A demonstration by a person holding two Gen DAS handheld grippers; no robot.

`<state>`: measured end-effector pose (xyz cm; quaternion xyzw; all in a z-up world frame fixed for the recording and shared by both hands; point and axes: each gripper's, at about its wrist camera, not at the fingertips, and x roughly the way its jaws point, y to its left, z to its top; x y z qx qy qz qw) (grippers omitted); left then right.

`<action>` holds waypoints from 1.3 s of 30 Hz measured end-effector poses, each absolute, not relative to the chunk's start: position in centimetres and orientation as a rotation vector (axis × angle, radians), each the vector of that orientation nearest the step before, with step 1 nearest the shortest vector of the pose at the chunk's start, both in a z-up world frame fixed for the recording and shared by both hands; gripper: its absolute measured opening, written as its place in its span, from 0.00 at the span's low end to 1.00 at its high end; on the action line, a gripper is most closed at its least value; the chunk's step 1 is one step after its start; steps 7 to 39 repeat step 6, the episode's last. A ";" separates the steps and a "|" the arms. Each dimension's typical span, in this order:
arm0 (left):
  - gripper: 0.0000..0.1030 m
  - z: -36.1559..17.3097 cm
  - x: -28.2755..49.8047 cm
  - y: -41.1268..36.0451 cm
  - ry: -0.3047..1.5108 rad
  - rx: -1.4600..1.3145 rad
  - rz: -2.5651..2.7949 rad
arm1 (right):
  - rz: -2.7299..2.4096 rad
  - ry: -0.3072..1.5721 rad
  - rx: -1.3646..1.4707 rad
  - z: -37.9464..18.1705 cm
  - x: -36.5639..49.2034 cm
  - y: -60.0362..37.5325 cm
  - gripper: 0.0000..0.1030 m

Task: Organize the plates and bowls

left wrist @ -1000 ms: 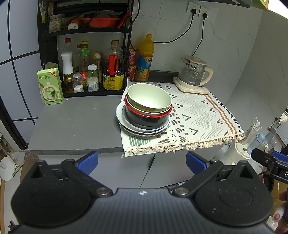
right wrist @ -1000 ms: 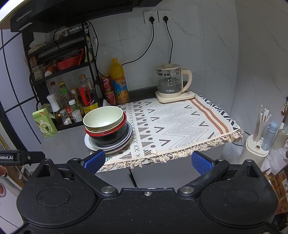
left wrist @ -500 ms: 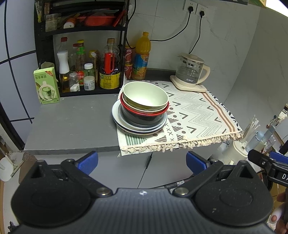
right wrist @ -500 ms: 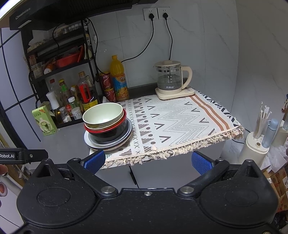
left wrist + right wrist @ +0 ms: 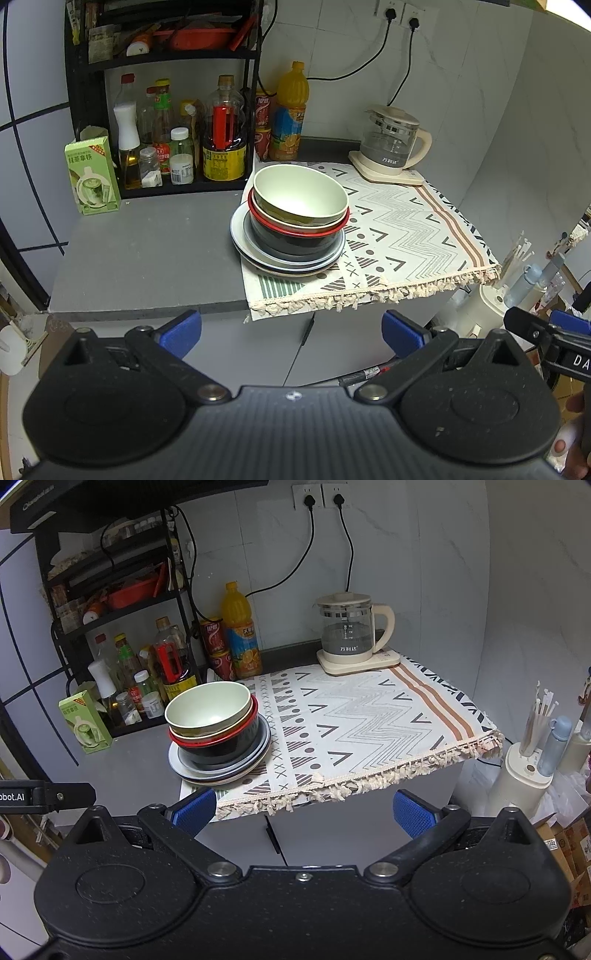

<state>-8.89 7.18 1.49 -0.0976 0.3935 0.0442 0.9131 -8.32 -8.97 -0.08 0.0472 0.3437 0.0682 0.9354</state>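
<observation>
I held both grippers back from the bench (image 5: 147, 254), left gripper (image 5: 291, 334) and right gripper (image 5: 304, 810) with fingers wide and empty. The bowls (image 5: 301, 195) sat nested on stacked plates (image 5: 240, 236) at the patterned cloth's (image 5: 369, 723) left edge, probably for compactness.
</observation>
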 end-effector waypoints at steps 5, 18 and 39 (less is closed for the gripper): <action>1.00 1.1 -7.7 7.5 0.818 -0.203 0.077 | 0.131 0.710 0.081 -0.2 -6.9 -8.5 1.00; 1.00 1.0 -7.4 7.6 0.818 -0.208 0.076 | 0.126 0.712 0.080 -0.4 -6.5 -8.5 1.00; 1.00 1.0 -7.4 7.6 0.818 -0.208 0.076 | 0.126 0.712 0.080 -0.4 -6.5 -8.5 1.00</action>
